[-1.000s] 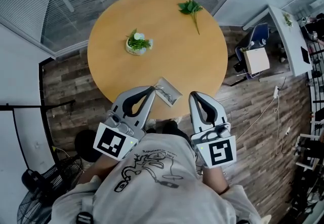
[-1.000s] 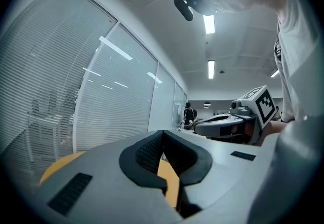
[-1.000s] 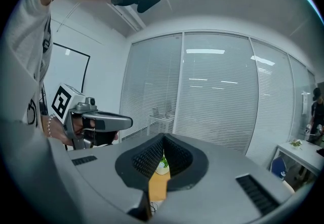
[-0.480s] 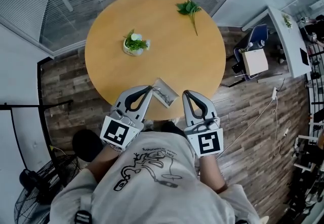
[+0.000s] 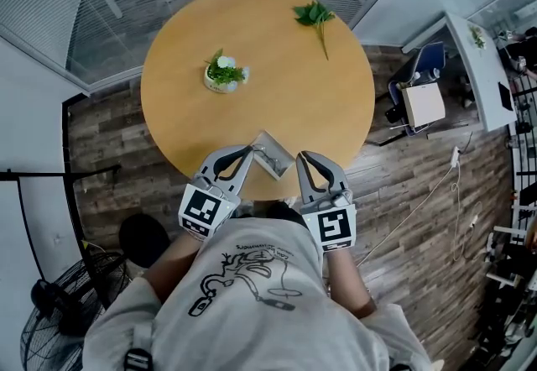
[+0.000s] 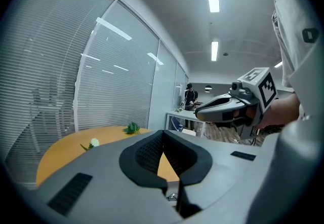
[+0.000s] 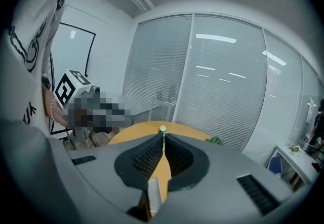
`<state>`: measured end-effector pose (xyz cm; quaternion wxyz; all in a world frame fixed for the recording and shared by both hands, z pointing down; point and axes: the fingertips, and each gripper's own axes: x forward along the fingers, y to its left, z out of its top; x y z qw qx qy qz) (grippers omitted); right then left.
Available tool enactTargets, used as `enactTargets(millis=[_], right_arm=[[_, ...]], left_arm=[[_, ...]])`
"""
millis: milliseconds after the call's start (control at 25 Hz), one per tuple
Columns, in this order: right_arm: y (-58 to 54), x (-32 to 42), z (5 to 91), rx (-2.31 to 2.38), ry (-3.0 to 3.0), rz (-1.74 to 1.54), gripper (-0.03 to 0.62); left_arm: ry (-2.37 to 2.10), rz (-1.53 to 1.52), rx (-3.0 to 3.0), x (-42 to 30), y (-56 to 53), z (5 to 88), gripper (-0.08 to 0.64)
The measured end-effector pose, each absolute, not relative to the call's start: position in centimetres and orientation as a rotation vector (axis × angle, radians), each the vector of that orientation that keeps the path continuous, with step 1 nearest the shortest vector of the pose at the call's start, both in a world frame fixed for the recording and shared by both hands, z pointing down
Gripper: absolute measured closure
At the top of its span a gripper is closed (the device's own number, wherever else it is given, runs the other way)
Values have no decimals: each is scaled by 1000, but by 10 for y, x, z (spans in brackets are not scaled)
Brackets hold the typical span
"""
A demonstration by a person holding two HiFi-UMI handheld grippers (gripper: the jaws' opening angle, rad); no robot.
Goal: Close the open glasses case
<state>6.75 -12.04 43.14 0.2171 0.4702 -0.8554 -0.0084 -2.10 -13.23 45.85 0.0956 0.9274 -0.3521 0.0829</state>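
The open grey glasses case [image 5: 271, 154] lies at the near edge of the round wooden table [image 5: 277, 84], lid raised. In the head view my left gripper [image 5: 250, 148] sits just left of the case and my right gripper [image 5: 300, 156] just right of it, both tips at the table's rim. Neither touches the case that I can see. In the left gripper view the left gripper [image 6: 163, 133] has its tips together with nothing between them. In the right gripper view the right gripper [image 7: 163, 140] shows a thin slit; its jaws are opening and hold nothing. A pale strip [image 7: 153, 192], probably the case, shows low in the gap.
A small white pot with a green plant [image 5: 222, 73] stands on the table's left half. A loose green sprig [image 5: 316, 17] lies at the far right. Glass walls with blinds stand behind the table. A chair [image 5: 424, 96] is to the right and a floor fan [image 5: 63, 327] at lower left.
Both grippers have come down and forward toward the table's near edge, closing in on either side of the case. The right jaws have parted slightly.
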Motion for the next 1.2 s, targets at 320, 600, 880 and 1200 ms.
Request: enactTargets(millis=[320, 600, 880, 1200], right_arm=[[-121, 71, 466, 1286, -2338, 83, 565], [-119, 73, 493, 1255, -2306, 117, 558], [-121, 77, 523, 1225, -2267, 139, 555], [-123, 82, 550, 1183, -2226, 155, 548]], left_arm=[[-1026, 341, 2736, -20, -135, 496, 540], [-1010, 412, 2711, -20, -135, 525, 540], [-1000, 479, 2676, -23, -137, 555, 540], [-988, 570, 2647, -24, -139, 590, 540]])
